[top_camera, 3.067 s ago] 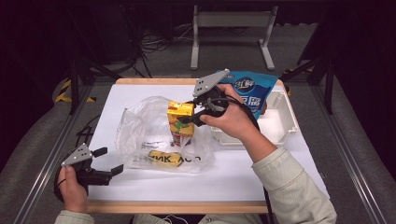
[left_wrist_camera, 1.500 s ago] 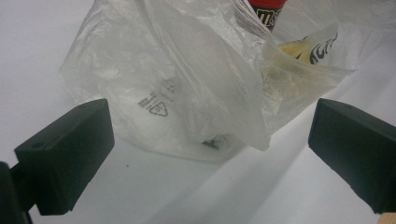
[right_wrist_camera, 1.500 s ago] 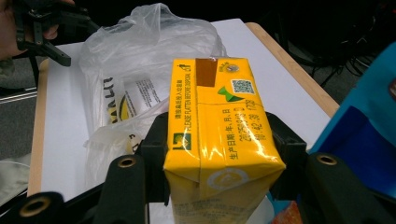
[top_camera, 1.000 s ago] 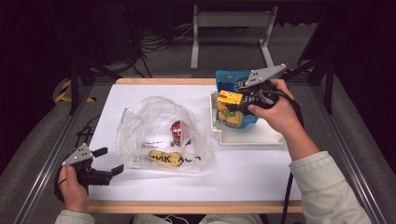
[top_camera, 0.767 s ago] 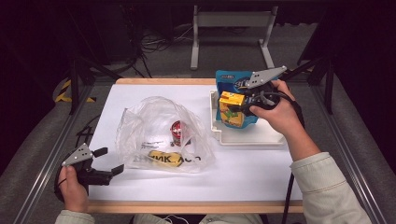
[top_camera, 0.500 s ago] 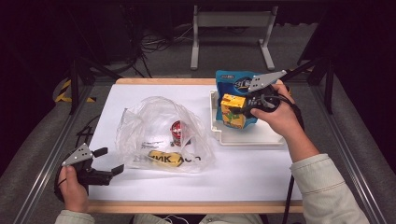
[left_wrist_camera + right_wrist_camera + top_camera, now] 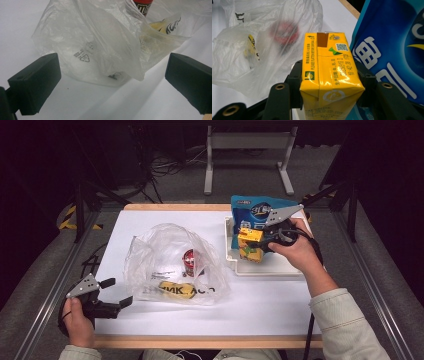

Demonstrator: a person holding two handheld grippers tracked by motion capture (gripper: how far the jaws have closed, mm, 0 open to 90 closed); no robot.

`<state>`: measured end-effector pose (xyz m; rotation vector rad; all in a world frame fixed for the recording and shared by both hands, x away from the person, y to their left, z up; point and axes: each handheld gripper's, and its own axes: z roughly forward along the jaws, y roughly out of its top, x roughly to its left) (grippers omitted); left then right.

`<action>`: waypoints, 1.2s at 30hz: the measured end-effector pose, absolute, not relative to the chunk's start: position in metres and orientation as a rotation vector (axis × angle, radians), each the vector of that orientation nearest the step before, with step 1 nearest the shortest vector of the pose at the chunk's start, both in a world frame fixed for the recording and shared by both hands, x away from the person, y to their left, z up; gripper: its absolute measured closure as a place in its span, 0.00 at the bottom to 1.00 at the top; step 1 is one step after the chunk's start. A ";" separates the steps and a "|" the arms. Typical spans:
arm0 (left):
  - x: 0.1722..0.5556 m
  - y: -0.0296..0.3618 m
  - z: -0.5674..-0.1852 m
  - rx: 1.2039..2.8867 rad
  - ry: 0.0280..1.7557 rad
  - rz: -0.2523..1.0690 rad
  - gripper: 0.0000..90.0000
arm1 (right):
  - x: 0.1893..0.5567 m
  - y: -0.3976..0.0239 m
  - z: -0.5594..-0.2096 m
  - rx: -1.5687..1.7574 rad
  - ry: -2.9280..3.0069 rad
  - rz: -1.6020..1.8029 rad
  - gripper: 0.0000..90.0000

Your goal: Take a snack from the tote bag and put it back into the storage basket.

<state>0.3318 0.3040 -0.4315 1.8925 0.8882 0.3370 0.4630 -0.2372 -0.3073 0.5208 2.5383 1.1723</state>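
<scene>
White table (image 7: 150,225), grey floor (image 7: 165,190), dim room

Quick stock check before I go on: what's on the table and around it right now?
Table: one, white top with a wooden edge, centre.
Plastic bag: one, clear with dark print, crumpled, left of centre.
Red item: one, inside the bag.
Yellow packet: one, inside the bag, at its near side.
Tray: one, white, at the table's right.
Blue snack bag: one, at the tray's far side.
Drink carton: one, yellow, over the tray, between the jaws.
Metal stand: one, grey, on the floor beyond the table.
Left gripper: open, near left edge.
Right gripper: shut on the carton.
</scene>
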 end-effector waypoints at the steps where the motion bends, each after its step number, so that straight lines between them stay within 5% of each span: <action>1: 0.332 0.304 -0.432 1.894 0.888 0.337 0.01 | 0.463 -0.237 -0.309 0.519 2.539 1.166 0.58; 36: 0.332 0.304 -0.432 1.893 0.894 0.333 0.01 | 0.467 -0.225 -0.343 0.498 2.581 1.034 0.58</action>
